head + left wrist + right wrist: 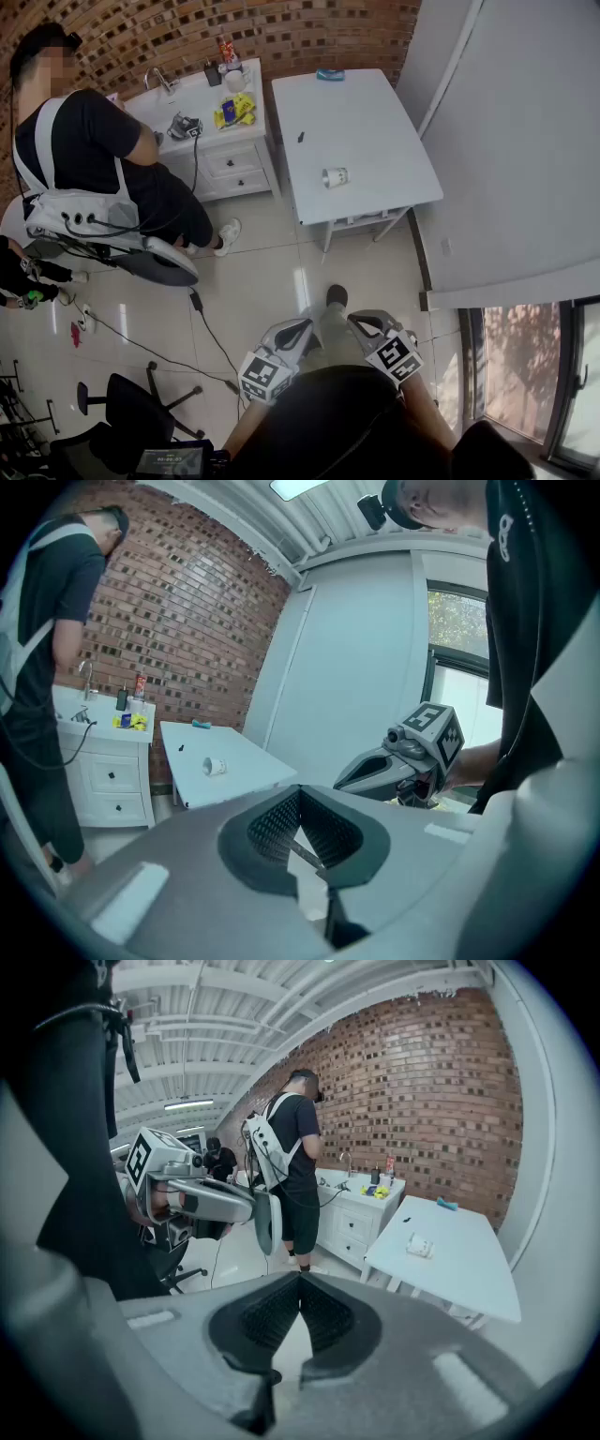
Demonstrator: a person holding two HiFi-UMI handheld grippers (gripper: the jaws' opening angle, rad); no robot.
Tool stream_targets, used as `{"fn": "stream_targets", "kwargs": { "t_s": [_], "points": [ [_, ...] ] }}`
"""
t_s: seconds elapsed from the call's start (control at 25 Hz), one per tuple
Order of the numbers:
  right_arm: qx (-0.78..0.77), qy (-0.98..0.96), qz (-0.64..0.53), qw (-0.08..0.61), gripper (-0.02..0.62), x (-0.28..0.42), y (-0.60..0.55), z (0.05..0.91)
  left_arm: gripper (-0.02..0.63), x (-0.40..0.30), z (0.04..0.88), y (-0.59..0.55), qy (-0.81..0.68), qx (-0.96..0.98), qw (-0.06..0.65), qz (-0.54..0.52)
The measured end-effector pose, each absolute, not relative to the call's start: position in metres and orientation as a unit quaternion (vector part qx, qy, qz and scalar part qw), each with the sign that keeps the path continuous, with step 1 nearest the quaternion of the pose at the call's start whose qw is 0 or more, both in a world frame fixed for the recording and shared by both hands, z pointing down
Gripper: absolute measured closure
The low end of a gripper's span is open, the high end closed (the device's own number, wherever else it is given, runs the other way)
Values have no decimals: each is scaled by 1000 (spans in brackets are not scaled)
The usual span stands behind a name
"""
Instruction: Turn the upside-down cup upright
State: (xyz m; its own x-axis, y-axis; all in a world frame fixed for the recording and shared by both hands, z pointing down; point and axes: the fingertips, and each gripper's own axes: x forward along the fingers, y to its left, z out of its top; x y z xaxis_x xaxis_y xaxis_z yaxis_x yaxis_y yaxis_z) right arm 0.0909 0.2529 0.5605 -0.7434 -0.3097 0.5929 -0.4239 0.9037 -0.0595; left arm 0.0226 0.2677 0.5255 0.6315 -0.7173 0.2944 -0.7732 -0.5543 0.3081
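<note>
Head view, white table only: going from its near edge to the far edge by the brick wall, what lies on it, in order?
cup → small black bit → teal thing

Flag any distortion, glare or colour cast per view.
Head view: barrel-bent edges, glare streak on the floor tiles, cup small but sharp. Left gripper view: heavy fisheye, dark corners, blue cast, window very bright. Right gripper view: same fisheye vignette, natural colour.
</note>
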Motion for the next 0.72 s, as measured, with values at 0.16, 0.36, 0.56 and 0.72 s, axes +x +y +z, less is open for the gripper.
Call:
{"fn": "stream_targets", "kwargs": {
  "t_s": [0.16, 0.36, 0.56, 0.72],
  "points": [
    [196, -931, 98, 293, 603, 86, 211, 557, 591, 23, 519, 232, -424, 880, 201, 75],
    [206, -934, 106, 272, 603, 80, 138, 547, 591, 20, 508, 179, -431, 878, 190, 82],
    [218, -935, 102, 261, 603, 81, 74, 540, 591, 23, 504, 129, -432, 878, 182, 94],
    [215, -934, 111, 262, 603, 87, 40, 544, 591, 31, 504, 95, -431, 877, 185, 98]
  ]
}}
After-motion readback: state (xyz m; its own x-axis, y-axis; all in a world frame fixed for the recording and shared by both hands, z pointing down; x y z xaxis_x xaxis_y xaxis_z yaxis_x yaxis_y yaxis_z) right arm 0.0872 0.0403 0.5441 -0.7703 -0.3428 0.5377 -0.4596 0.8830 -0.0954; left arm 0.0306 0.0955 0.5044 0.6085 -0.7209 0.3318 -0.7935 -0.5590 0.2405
